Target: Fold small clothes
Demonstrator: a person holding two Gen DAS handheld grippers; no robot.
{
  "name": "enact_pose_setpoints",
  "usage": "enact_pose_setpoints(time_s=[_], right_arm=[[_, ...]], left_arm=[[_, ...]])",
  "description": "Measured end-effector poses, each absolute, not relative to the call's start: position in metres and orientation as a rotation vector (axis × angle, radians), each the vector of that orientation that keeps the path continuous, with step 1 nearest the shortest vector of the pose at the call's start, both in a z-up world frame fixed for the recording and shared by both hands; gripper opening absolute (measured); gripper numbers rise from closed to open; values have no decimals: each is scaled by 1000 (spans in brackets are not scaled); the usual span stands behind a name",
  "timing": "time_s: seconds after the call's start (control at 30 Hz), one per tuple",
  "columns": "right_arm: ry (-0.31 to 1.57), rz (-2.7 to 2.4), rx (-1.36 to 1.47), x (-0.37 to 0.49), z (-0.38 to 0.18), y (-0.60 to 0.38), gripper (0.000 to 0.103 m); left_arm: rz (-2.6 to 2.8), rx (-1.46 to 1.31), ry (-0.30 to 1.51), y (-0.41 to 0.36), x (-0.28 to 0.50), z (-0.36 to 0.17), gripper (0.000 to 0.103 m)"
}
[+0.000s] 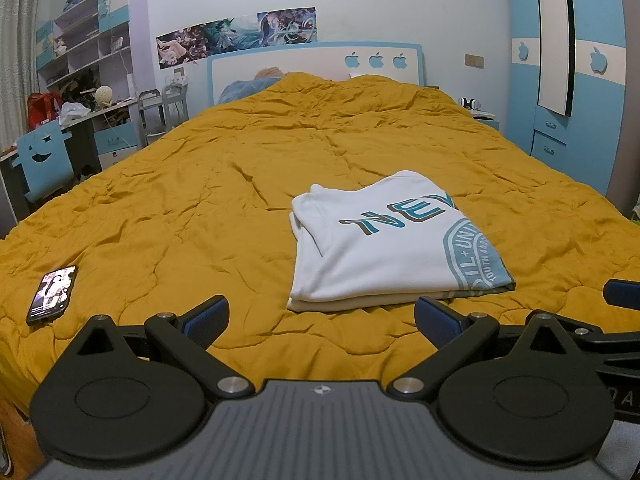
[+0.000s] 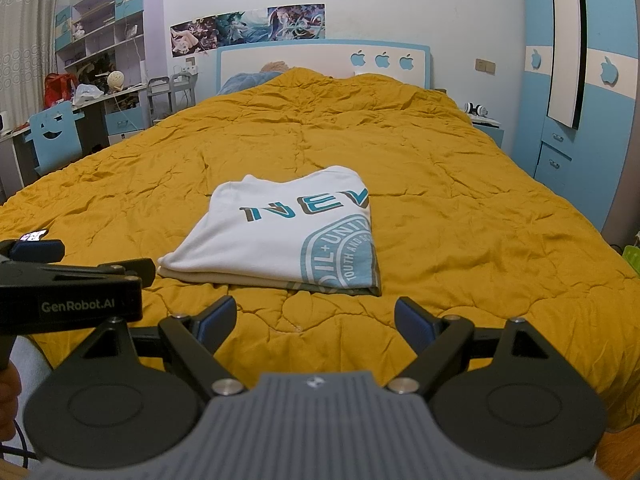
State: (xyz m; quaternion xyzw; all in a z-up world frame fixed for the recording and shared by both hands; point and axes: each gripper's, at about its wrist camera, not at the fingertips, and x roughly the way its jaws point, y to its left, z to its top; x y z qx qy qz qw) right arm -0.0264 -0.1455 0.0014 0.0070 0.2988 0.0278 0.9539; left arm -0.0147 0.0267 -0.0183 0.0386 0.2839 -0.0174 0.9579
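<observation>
A white T-shirt (image 1: 380,248) with teal lettering lies folded into a flat rectangle on the mustard quilt (image 1: 200,200). It also shows in the right wrist view (image 2: 280,236). My left gripper (image 1: 320,320) is open and empty, held back just short of the shirt's near edge. My right gripper (image 2: 314,320) is open and empty, also just short of the near edge. The left gripper's body (image 2: 68,288) shows at the left of the right wrist view. One blue pad of the right gripper (image 1: 622,294) shows at the right edge of the left wrist view.
A phone (image 1: 52,294) with a lit screen lies on the quilt at the near left. A headboard (image 1: 320,64) stands at the far end, a blue wardrobe (image 1: 568,80) at the right, and a desk with a blue chair (image 1: 44,156) and shelves at the left.
</observation>
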Motion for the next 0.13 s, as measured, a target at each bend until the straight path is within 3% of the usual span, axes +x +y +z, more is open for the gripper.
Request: enact_pose_setpoints(time_s=[0.13], right_arm=[[609,60,14,-27,1,-145,82]], left_arm=[[-29,78,575,30,-14,-18,103]])
